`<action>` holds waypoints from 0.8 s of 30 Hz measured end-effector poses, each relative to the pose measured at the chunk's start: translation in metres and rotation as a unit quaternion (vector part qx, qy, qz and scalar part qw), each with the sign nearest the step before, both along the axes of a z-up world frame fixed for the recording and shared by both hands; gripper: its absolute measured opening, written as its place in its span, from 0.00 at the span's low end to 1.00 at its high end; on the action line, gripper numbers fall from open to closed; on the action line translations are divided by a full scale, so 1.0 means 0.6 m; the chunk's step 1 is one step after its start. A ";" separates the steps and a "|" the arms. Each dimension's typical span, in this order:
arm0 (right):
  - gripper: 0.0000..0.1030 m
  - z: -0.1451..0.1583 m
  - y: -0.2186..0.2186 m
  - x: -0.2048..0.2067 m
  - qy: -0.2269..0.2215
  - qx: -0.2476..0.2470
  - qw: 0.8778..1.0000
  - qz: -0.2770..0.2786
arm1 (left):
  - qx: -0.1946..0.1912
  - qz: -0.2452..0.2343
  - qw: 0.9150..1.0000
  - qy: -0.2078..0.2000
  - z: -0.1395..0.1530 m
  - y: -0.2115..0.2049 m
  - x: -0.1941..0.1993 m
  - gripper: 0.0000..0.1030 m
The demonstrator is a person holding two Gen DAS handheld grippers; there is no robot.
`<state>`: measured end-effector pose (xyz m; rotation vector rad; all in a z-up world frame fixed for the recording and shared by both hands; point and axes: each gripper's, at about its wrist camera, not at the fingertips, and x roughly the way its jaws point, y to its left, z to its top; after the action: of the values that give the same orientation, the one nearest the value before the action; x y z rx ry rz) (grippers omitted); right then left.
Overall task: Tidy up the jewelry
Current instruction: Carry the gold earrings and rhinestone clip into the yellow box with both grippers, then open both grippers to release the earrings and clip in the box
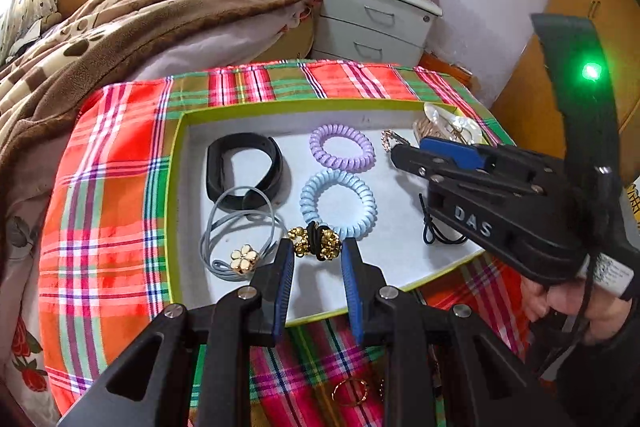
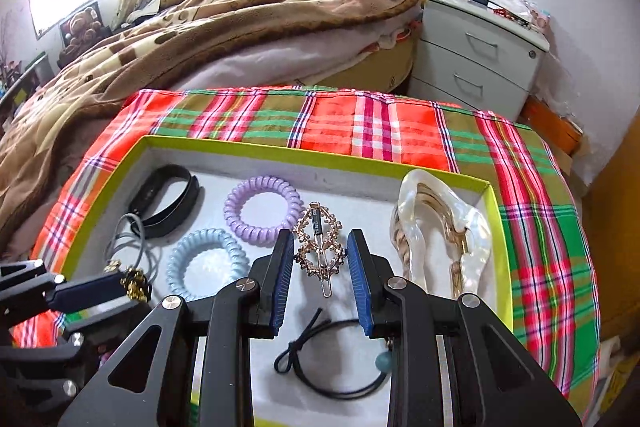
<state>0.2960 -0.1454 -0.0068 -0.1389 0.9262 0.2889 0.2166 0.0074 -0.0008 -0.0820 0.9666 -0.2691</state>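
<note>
Tongs both spread: left tongs (image 1: 317, 255) flank gold-beaded tie (image 1: 316, 241); right tongs (image 2: 320, 247) flank rhinestone clip (image 2: 319, 247).

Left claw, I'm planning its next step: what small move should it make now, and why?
Probably ease forward a little and close. The left claw is open, its fingers flanking the near edge of the gold-beaded hair tie in the tray, not yet fully around it. The right claw is open by the rhinestone clip, clear of it.

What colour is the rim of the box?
Yellow-green rim; the right wrist view shows it best.
</note>
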 end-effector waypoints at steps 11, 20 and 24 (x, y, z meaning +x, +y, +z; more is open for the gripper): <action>0.28 -0.016 0.003 0.018 0.011 -0.016 1.000 -0.005 | 0.008 0.002 1.000 0.009 -0.016 -0.003 0.011 0.25; 0.28 -0.019 0.003 0.021 0.008 -0.020 1.000 -0.007 | 0.011 0.005 1.000 0.011 -0.019 -0.003 0.013 0.25; 0.28 -0.019 0.003 0.021 0.009 -0.019 1.000 -0.005 | 0.014 0.005 1.000 0.011 -0.019 -0.006 0.012 0.25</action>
<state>0.3087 -0.1439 -0.0184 -0.1675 0.9506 0.2638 0.2236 0.0037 -0.0123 -0.0645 0.9913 -0.2471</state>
